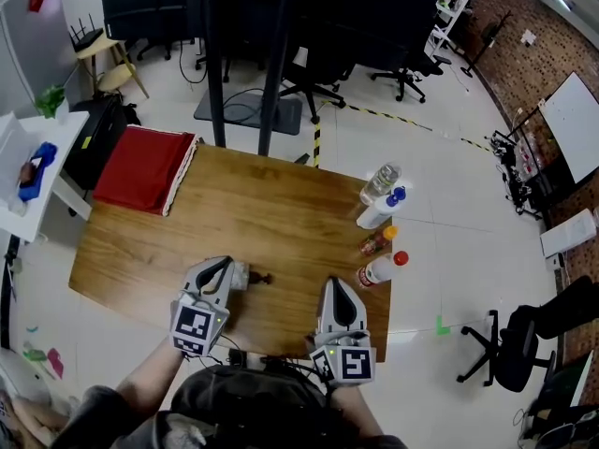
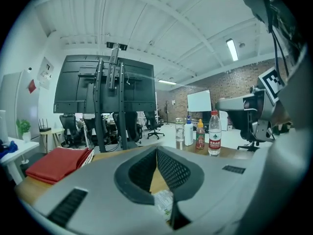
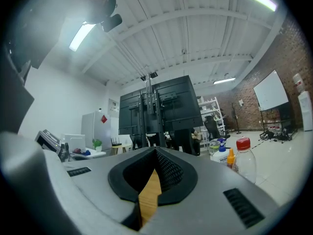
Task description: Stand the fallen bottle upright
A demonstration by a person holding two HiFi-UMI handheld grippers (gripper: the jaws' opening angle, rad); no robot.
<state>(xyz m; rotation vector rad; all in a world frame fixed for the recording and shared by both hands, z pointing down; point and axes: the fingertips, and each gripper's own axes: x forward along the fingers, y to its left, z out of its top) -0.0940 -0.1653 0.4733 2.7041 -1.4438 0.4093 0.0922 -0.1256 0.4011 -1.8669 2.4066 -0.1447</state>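
Head view: small bottle (image 1: 253,276) lying on its side on the worktop (image 1: 281,213) toward the near edge, right beside the left gripper (image 1: 227,264). The right gripper (image 1: 337,286) sits by the near right corner

Left gripper view: fingers (image 2: 171,168) pinched together, bit of printed label (image 2: 164,202) peeking low in the gap

Right gripper view: fingers (image 3: 168,173) closed too, holding nothing, only wood behind

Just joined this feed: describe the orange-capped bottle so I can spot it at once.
Find the wooden table's right edge, where four bottles stand in a row. The orange-capped bottle is third from the far end, beside the red-capped water bottle. It alone has an orange cap and reddish-brown body.
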